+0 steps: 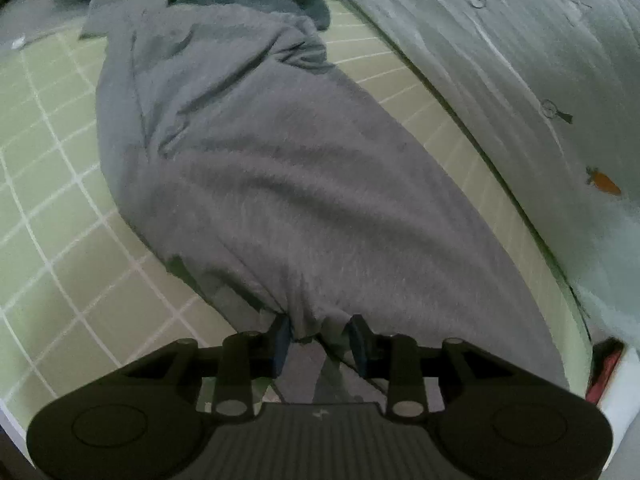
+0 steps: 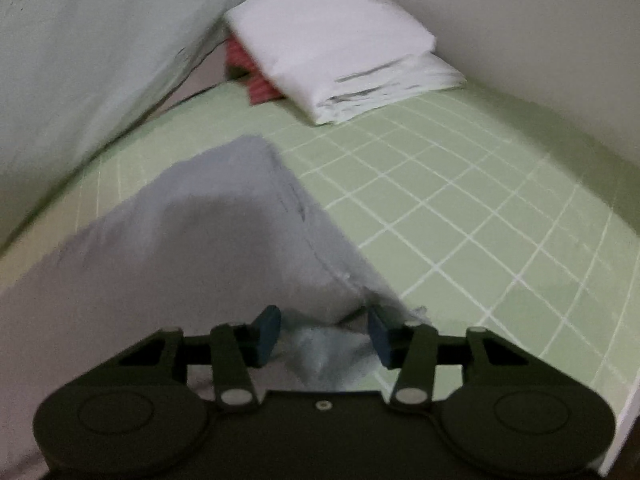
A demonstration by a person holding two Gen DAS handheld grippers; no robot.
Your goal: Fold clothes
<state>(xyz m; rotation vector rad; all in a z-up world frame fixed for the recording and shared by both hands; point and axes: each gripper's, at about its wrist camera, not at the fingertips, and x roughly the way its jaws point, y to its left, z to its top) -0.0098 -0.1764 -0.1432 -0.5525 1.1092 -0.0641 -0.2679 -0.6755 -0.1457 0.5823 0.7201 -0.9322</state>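
Left gripper (image 1: 320,338) and right gripper (image 2: 324,332), both part-open, fingers either side of bunched grey cloth; firm pinch cannot be confirmed.

Grey garment (image 1: 256,168) lies lengthwise across green gridded mat (image 1: 52,184), near edge gathered between left pads (image 1: 282,344). Right view: a corner of it (image 2: 224,232) peaks up above the mat (image 2: 480,216), blurred. Pale buttoned cloth with carrot print (image 1: 520,60) along one side. Folded white stack (image 2: 340,44) at the far corner, over something red (image 2: 256,80).
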